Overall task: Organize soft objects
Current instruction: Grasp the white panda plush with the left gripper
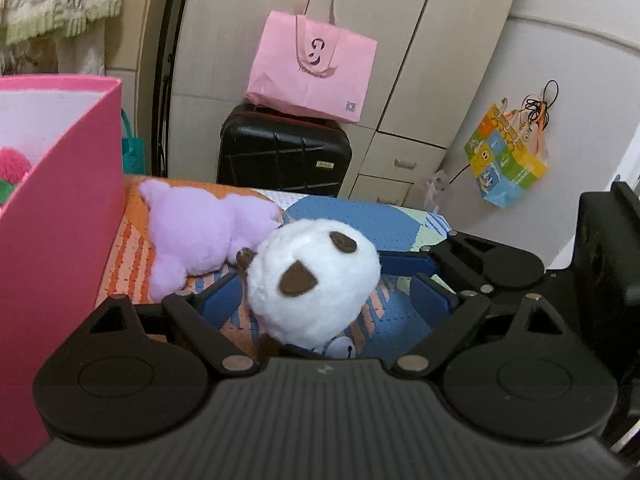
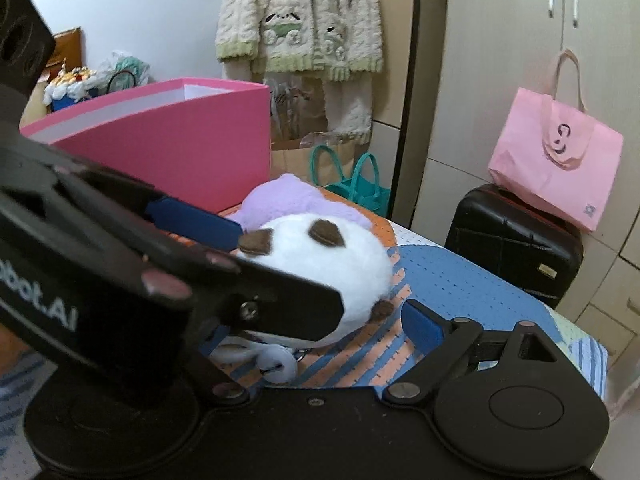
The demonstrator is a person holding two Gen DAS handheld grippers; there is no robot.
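Observation:
A white plush toy with brown patches (image 1: pixel 316 280) lies on the patterned bedspread (image 1: pixel 384 220). My left gripper (image 1: pixel 326 294) is open, its blue fingers on either side of the plush head. A purple plush (image 1: pixel 200 236) lies just behind it, touching it. A pink box (image 1: pixel 60 208) stands at the left with a pink and green soft thing (image 1: pixel 12 172) inside. In the right wrist view the white plush (image 2: pixel 328 268) lies between my right gripper's open fingers (image 2: pixel 316 320); the left gripper's body (image 2: pixel 120 264) crosses in front and hides the left finger.
A black suitcase (image 1: pixel 284 152) with a pink tote bag (image 1: pixel 312 72) on it stands beyond the bed by the wardrobe. A colourful bag (image 1: pixel 504 160) hangs on the wall at right. A teal bag (image 2: pixel 352 184) and knitted clothes (image 2: pixel 300 32) are behind the box.

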